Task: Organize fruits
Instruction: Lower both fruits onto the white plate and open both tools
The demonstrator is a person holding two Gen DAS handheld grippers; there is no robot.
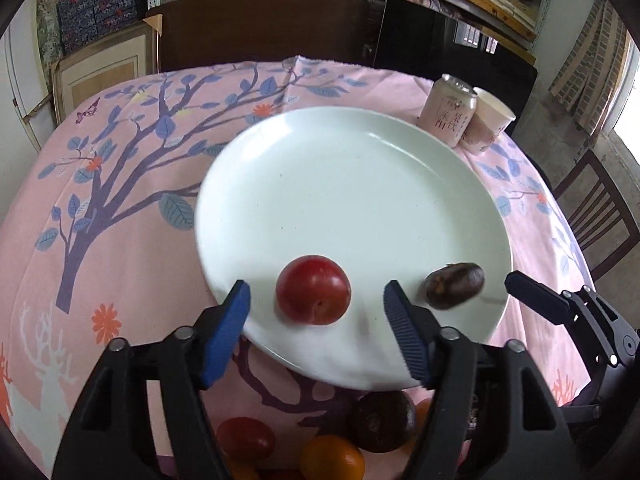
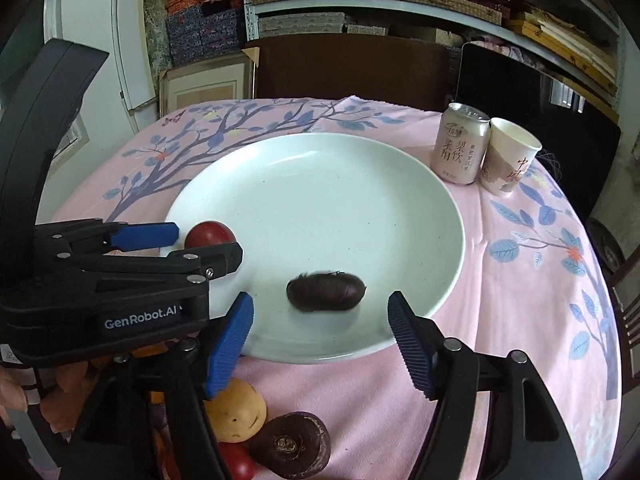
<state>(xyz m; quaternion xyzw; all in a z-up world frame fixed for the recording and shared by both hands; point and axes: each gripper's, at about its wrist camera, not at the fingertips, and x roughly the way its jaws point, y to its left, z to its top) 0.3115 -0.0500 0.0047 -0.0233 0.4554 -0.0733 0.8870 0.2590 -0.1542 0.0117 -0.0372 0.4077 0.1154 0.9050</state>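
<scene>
Pink-clothed worktop (image 1: 120,240), near to far: spare fruits (image 1: 332,456) at 6 o'clock await — next picks. Left claw (image 1: 316,316) and right claw (image 2: 320,320) gape empty; red plum (image 1: 313,290) and dark fruit (image 2: 326,292) sit released on the plate (image 1: 360,180).

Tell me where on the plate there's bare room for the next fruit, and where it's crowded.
The white plate is bare across its middle and far half, toward the can and paper cup. The near edge is crowded: the red fruit at near left, the dark fruit at near right, both open grippers around them. More fruit is piled below the near rim.
</scene>
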